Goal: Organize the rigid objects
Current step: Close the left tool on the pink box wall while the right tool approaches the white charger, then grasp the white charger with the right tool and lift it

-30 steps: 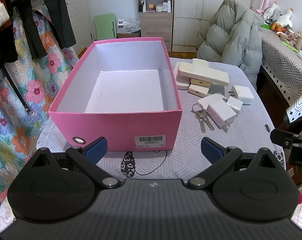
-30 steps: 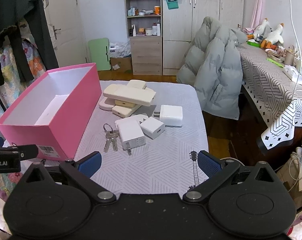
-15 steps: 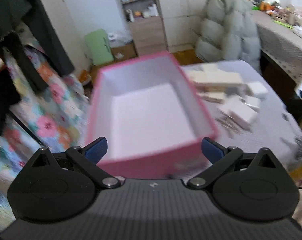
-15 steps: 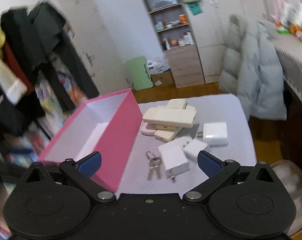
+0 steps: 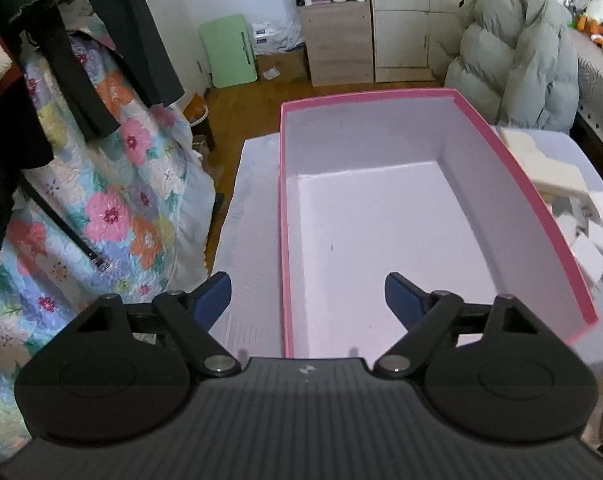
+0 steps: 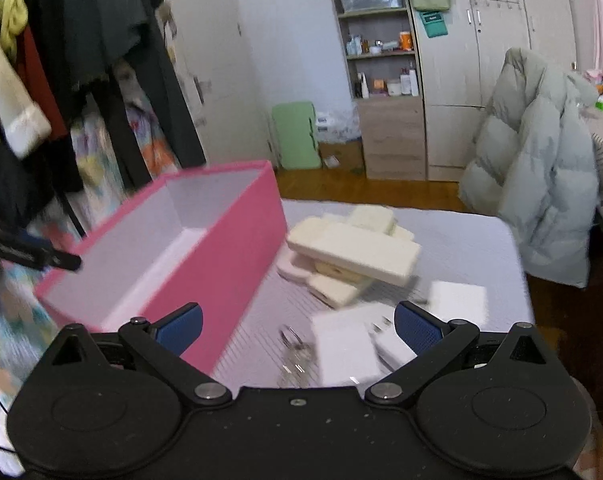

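A pink box [image 5: 513, 168] with a white inside is seen on the counter [image 5: 249, 216], open at the top and holding nothing. The left tongs [image 5: 307, 296] are held wide apart and grip nothing; their left finger is seen over the counter just outside the box's left wall, their right finger over the box floor.

In the right view the box [image 6: 229, 264] lies at the left of the counter [image 6: 469, 240], and the loose things lie just beside it on the right. A heap of flat cream blocks [image 6: 353, 252] is seen at the far side; about four are made out, one long block lying across the top, though blur hides the exact count. A pale pink piece [image 6: 291, 270] shows under the heap's left edge. Nearer, white chargers [image 6: 345, 354] are seen: three can be counted, one apart at the right [image 6: 457, 302], two close together. A bunch of keys [image 6: 295, 354] on a ring lies left of them, blurred. The right tongs [image 6: 297, 328] are spread apart above the keys and chargers, touching nothing.

A grey puffer coat [image 6: 541, 184] is draped at the far right.
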A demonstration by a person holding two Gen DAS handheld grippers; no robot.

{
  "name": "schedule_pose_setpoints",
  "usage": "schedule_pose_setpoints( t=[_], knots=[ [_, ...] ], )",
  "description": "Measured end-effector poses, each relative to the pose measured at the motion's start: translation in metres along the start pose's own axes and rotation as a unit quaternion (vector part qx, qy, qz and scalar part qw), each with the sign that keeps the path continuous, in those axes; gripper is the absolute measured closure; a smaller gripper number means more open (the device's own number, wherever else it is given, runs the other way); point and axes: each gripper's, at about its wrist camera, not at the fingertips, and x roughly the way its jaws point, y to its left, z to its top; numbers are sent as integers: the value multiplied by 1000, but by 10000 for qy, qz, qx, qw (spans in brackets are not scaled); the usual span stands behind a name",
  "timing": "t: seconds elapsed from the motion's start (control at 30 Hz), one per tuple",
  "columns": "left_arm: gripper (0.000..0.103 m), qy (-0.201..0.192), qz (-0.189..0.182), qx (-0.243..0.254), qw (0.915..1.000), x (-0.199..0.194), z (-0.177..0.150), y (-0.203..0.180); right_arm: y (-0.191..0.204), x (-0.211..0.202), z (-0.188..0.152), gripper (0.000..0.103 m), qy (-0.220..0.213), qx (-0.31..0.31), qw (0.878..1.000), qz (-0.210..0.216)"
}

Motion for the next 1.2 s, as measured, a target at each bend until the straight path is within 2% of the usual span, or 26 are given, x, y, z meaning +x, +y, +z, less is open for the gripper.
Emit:
schedule_pose_setpoints(
  t=[0.1, 0.2, 0.27, 0.33, 0.37, 0.43, 0.47, 0.53, 0.67, 0.77, 0.83, 0.93, 1.03, 1.2],
  knots=[
    [19, 81, -124, -16, 9999, 14, 9, 7, 5, 11, 5, 0, -85, -302, 9995, -27],
    [19, 77, 102, 146, 9998, 26, 16, 8, 9, 22, 10, 0, 110, -561, 9984, 6],
    [25, 55, 300, 269, 9992, 32, 16, 4, 7, 33, 12, 0, 397, -519, 9978, -47],
    [40, 99, 337, 305, 9989, 41, 15, 4, 3, 41, 11, 2, 635, -448, 9970, -71],
    [42, 147, 312, 288, 9990, 45, 13, 4, 1, 43, 9, 2, 725, -428, 9964, -81],
    [54, 194, 305, 187, 9992, 52, 11, 5, -2, 48, 6, 7, 906, -434, 9948, -163],
    [58, 165, 397, 121, 9990, 54, 10, 5, -2, 49, 4, 8, 988, -452, 9939, -196],
    [72, 69, 538, 63, 9985, 57, 8, 6, -2, 52, 2, 13, 1103, -492, 9924, -244],
    [80, 62, 309, -146, 9994, 65, 6, 12, -1, 59, -2, 16, 1228, -474, 9907, -339],
    [89, 2, 106, -274, 9996, 66, 4, 16, -2, 67, -4, 32, 1415, -530, 9874, -469],
    [96, -78, -41, -311, 9995, 66, 2, 18, -2, 71, -6, 46, 1558, -599, 9843, -579],
    [100, -182, -145, -275, 9994, 67, 1, 18, -2, 71, -6, 50, 1650, -700, 9806, -789],
    [100, -272, -184, -284, 9991, 67, 1, 19, -5, 72, -4, 49, 1783, -671, 9771, -948],
    [100, -353, -252, -406, 9982, 69, 2, 22, -12, 78, -2, 47, 2095, -339, 9733, -877]
  ],
)
